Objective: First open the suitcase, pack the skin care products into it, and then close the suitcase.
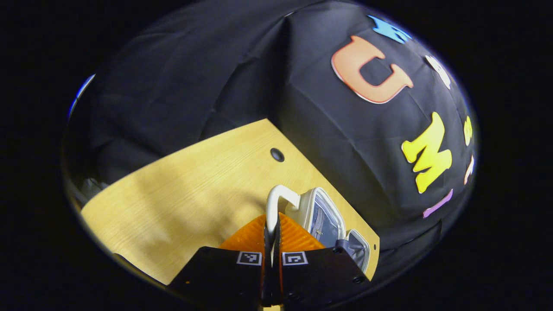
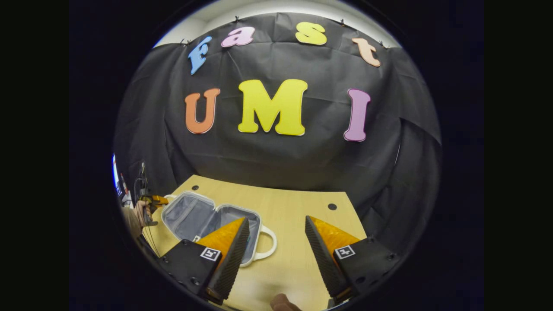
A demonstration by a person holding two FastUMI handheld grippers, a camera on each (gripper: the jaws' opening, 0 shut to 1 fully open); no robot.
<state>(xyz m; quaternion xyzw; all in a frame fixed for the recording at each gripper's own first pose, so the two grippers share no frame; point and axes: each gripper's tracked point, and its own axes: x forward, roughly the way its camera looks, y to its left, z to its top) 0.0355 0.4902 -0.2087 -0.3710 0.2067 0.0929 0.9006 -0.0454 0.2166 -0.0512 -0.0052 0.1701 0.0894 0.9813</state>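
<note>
On the wooden worktop [image 2: 298, 207] the suitcase [image 2: 203, 218] lies open. The left gripper [image 1: 272, 235] has its jaws clamped on the white handle [image 1: 276, 201], likely steadying the case; the right gripper [image 2: 276, 246] waits above the worktop, jaws apart.

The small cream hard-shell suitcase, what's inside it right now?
The small cream hard-shell suitcase lies open on the wooden table, showing only grey lining. The right gripper hides its near corner, so anything there can't be seen.
</note>
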